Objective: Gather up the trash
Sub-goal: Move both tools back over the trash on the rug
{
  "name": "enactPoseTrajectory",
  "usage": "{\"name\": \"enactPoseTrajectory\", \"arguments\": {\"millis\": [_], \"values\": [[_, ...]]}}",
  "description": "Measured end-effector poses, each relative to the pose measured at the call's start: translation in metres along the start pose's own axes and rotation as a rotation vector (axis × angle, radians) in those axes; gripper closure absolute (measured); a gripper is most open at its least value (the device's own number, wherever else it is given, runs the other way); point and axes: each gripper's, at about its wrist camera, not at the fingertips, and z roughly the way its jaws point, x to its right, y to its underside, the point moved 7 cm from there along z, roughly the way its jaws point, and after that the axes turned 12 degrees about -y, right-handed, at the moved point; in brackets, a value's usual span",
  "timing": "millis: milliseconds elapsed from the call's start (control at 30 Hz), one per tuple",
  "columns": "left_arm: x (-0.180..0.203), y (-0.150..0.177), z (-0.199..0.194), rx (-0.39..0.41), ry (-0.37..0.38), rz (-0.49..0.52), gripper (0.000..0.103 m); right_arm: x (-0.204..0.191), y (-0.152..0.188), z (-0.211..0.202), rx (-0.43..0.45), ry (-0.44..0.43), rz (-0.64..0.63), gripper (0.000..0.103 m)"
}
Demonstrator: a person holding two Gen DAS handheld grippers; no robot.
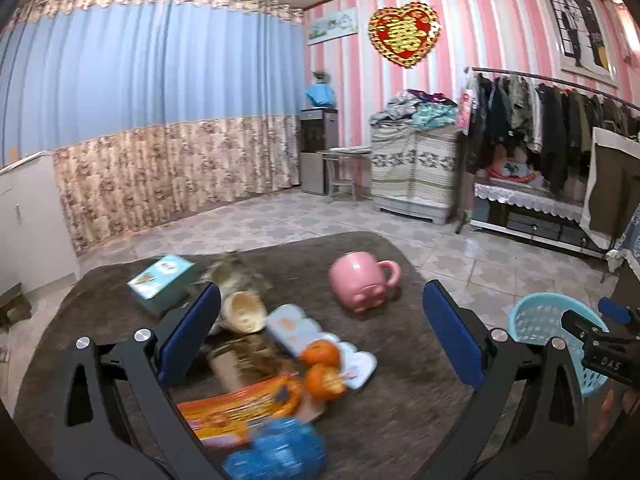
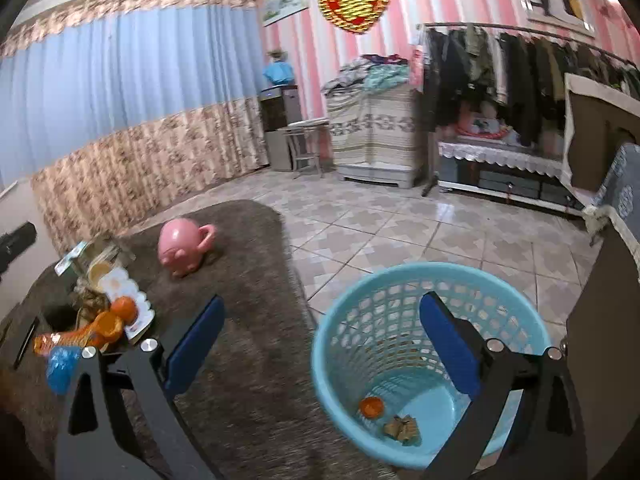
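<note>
Blue fingers of the right gripper (image 2: 320, 344) gape empty above the basket (image 2: 340, 332), which holds two scraps; left gripper (image 1: 320, 328) hangs open over wrappers (image 1: 240, 408) and peel (image 1: 324, 382) still littering the tabletop (image 1: 400, 400).

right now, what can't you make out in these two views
- Blue object, left wrist view: motion-blurred and cut by the bottom edge, kind unclear.
- Orange packet, same view: print blurred beyond reading.
- Brownish scrap in the blue basket, right wrist view: too small to identify.
- Basket's right side: hidden behind the right gripper finger.
</note>
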Motion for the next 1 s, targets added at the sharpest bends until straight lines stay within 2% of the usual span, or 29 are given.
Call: {"name": "enactPoseTrajectory", "arguments": {"millis": [400,1000], "values": [[-0.095,0.036,-0.001,-0.069,-0.133,-0.051,0.005,-0.076,0.020,0.009,-0.054,-0.118,-0.110,0.007],[-0.152,0.076,0.002,-0.137,-0.224,-0.093,0.005,-0.111,0.032,0.017,-0.092,-0.163,-0.150,0.007]]}}
